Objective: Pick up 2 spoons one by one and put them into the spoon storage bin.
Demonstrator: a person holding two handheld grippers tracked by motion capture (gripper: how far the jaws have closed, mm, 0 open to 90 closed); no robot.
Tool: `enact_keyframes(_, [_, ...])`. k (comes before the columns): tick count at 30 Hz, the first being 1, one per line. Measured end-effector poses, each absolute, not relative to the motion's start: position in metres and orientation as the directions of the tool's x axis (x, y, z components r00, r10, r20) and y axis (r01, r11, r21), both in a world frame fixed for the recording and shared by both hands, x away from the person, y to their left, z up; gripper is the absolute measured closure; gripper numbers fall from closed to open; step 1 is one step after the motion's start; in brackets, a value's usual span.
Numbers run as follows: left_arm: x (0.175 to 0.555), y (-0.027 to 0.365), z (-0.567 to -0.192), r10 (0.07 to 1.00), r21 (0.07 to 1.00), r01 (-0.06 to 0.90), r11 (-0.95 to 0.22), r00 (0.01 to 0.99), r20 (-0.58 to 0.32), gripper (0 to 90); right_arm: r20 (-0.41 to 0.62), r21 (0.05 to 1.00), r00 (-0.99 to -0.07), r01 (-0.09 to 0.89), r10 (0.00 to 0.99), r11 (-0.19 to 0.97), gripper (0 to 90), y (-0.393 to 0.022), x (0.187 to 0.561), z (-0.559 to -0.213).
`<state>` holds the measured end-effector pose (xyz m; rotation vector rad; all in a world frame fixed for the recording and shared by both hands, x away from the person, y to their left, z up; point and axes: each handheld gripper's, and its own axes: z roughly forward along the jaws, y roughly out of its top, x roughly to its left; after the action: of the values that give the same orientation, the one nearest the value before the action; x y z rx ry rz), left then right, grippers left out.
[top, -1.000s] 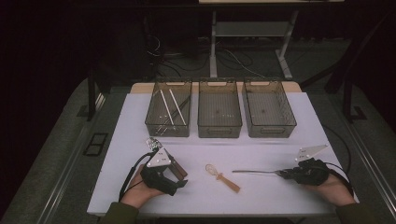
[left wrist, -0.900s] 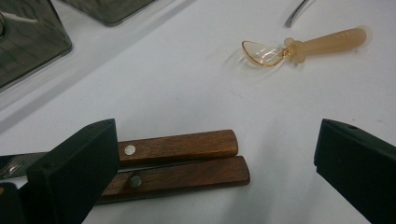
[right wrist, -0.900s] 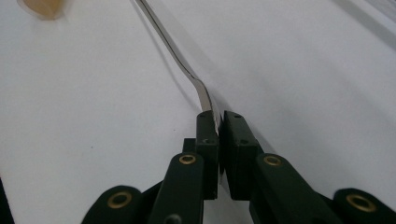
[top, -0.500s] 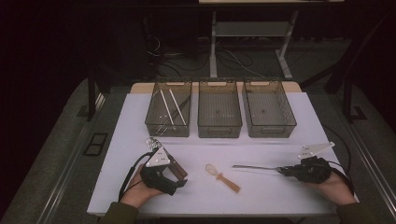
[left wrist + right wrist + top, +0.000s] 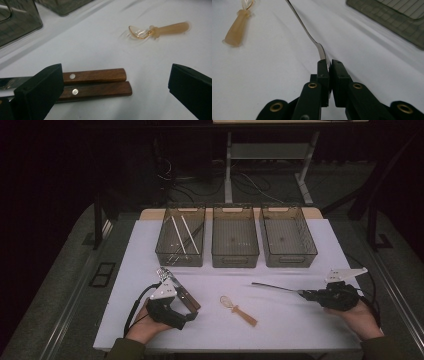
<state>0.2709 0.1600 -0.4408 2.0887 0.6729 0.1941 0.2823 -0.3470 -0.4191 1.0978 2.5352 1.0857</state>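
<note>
My right gripper (image 5: 329, 65) pinches the fork (image 5: 275, 286) by one end near the tabletop's right edge, ready to lift it — my left fingers (image 5: 40, 90) stand wide over two wooden-handled knives (image 5: 96, 83), ready to close.

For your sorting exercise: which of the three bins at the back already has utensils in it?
The left bin, nearest the side of the left claw. Long pale sticks lie across its floor, while the middle bin and right bin show bare bottoms.
</note>
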Motion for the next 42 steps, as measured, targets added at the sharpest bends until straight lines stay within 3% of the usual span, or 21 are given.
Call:
enact_keyframes(16, [0.272, 0.157, -0.442, 0.521, 0.797, 0.39, -0.461, 0.846, -0.113, 0.0, 0.129, 0.734, -0.647, 0.572, 0.752, 0.367, 85.4, -0.344, 0.291, -0.398])
enact_keyframes(42, [0.272, 0.157, -0.443, 0.523, 0.794, 0.394, -0.463, 0.845, -0.114, 0.0, 0.105, 0.782, -0.604, 0.541, 0.79, 0.31, 85.4, -0.32, 0.317, -0.374])
